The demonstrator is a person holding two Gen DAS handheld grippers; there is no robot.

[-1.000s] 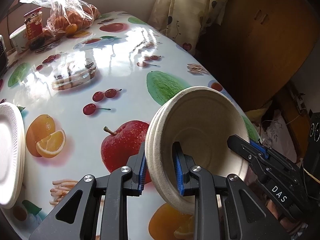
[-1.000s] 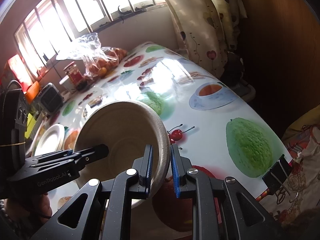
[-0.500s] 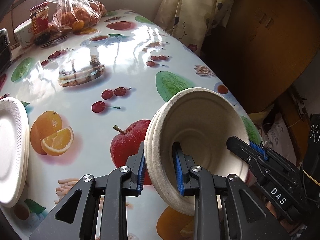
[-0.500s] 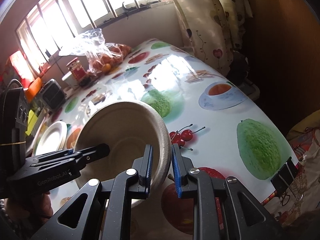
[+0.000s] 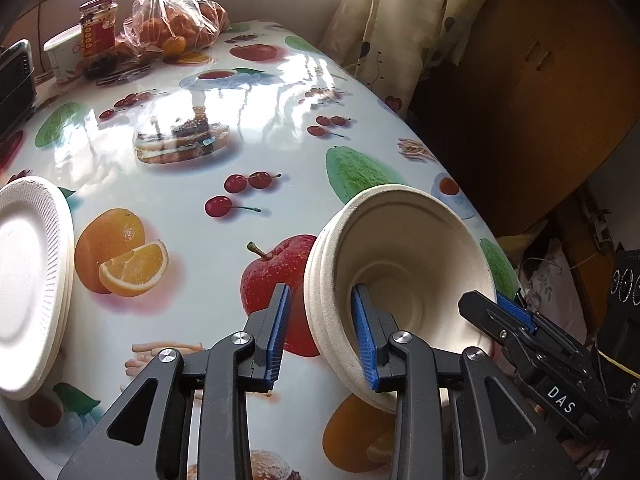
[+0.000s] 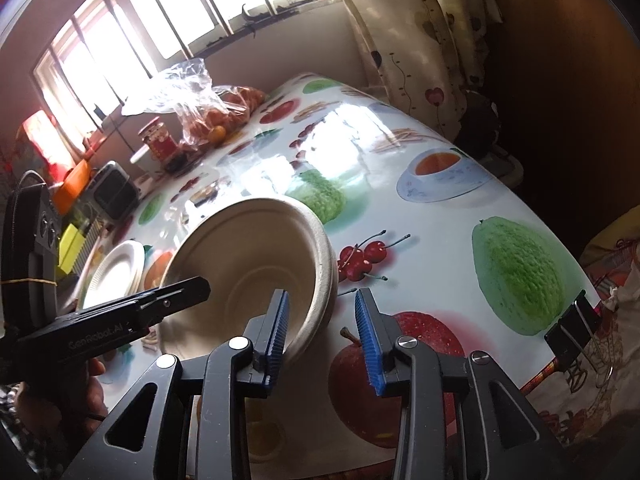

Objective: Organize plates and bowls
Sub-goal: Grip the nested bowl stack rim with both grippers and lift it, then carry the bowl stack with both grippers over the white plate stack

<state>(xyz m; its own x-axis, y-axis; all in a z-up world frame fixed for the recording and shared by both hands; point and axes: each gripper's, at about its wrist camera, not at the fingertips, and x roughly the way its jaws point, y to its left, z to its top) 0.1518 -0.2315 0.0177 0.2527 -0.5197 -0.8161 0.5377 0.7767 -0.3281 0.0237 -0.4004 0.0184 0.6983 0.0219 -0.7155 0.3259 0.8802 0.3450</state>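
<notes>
A nested stack of beige pulp bowls [image 5: 404, 264] [image 6: 248, 264] stands tilted near the table's right edge, its mouth facing both cameras. My left gripper [image 5: 320, 336] straddles its near-left rim with jaws opening. One pad lies inside the bowl, and the outer pad stands off the rim with a gap. My right gripper [image 6: 324, 336] straddles the opposite rim the same way, also opening, its outer pad clear of the rim. I cannot tell whether the bowls touch the table. A stack of white plates [image 5: 28, 280] [image 6: 116, 272] lies at the table's left.
Fruit-print tablecloth [image 5: 192, 184] covers the table. At the far end are a bag of oranges [image 5: 176, 28], a red jar [image 5: 98, 24] and a white cup [image 5: 60, 56]. A binder clip [image 6: 572, 328] grips the right edge, beyond which are curtain and a wooden cabinet [image 5: 532, 92].
Both grippers' jaws have widened: each was clamped on the bowls' rim and now shows a gap at the outer pad. The bowls stay tilted in the same place.
</notes>
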